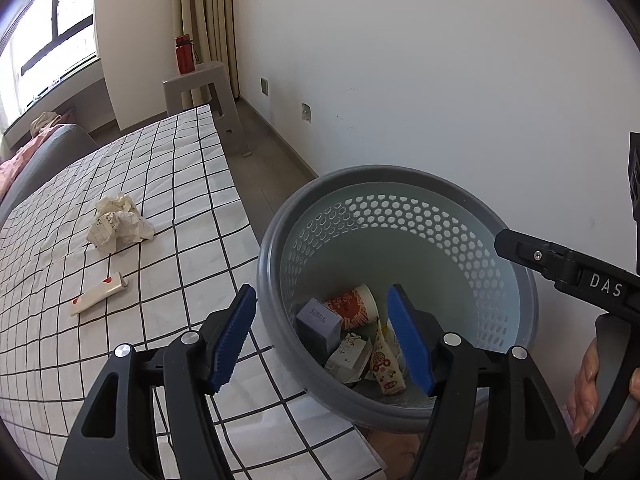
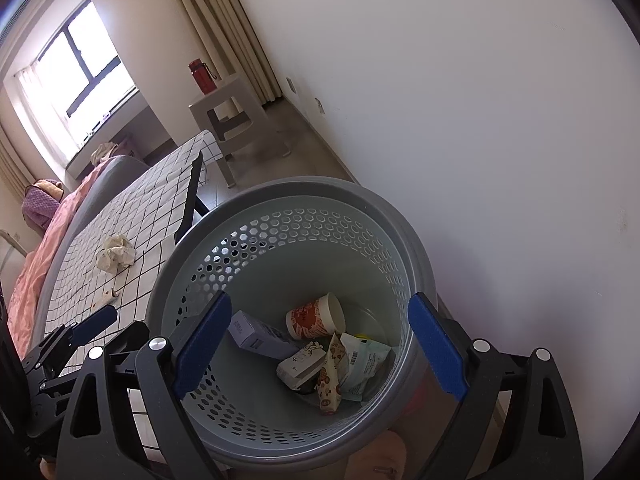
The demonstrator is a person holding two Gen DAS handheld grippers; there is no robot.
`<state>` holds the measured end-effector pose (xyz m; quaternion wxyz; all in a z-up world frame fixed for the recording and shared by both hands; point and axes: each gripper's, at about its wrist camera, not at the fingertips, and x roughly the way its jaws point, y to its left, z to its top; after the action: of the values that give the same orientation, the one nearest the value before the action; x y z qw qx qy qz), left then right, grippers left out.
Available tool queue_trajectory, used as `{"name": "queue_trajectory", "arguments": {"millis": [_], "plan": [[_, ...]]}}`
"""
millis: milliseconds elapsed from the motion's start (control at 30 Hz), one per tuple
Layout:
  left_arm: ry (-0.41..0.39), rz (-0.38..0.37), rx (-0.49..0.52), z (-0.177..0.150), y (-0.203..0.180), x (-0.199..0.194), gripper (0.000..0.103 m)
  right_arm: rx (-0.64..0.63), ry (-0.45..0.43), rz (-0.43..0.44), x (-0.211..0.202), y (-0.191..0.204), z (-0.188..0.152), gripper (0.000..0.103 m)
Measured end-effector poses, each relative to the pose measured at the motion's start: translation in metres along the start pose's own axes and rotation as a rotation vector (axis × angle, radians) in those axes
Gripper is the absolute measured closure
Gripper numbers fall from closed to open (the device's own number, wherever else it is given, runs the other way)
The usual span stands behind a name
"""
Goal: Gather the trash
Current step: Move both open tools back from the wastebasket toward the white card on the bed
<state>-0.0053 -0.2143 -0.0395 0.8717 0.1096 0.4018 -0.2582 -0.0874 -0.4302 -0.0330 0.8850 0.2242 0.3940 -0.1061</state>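
A grey perforated trash basket (image 1: 460, 240) (image 2: 280, 240) stands beside the checked table. In it lie a paper cup (image 1: 354, 306) (image 2: 316, 316), a purple box (image 1: 318, 324) (image 2: 256, 334), a white carton (image 2: 300, 364) and snack wrappers (image 2: 360, 360). My left gripper (image 1: 322, 340) is open and empty above the basket's near rim. My right gripper (image 2: 320, 352) is open and empty over the basket mouth. On the table lie a crumpled paper ball (image 1: 118, 220) (image 2: 116, 252) and a white tube (image 1: 98, 294) (image 2: 106, 296).
The table with a checked cloth (image 1: 140, 340) (image 2: 132, 208) is left of the basket. A grey stool (image 1: 200, 84) (image 2: 228, 112) with a red bottle (image 1: 185, 54) (image 2: 202, 76) stands at the back. A white wall is on the right, a sofa on the left.
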Motion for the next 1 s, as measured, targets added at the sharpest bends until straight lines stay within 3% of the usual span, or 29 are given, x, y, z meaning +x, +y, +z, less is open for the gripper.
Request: {"name": "queue_trajectory", "arguments": {"millis": [333,767,1000], "plan": [[-0.003,0.051,-0.042,-0.007,0.036,-0.017,0.037,-0.013,0.014,0.017,0.006,0.010,-0.001,0.015],[-0.027,0.215,-0.033,-0.011,0.130,-0.051,0.032,-0.098,0.022,0.049,0.010,0.059,-0.007,0.013],[0.032,0.233,-0.070,-0.013,0.186,-0.034,0.031,-0.147,0.022,0.066,0.012,0.087,-0.011,0.009]]}}
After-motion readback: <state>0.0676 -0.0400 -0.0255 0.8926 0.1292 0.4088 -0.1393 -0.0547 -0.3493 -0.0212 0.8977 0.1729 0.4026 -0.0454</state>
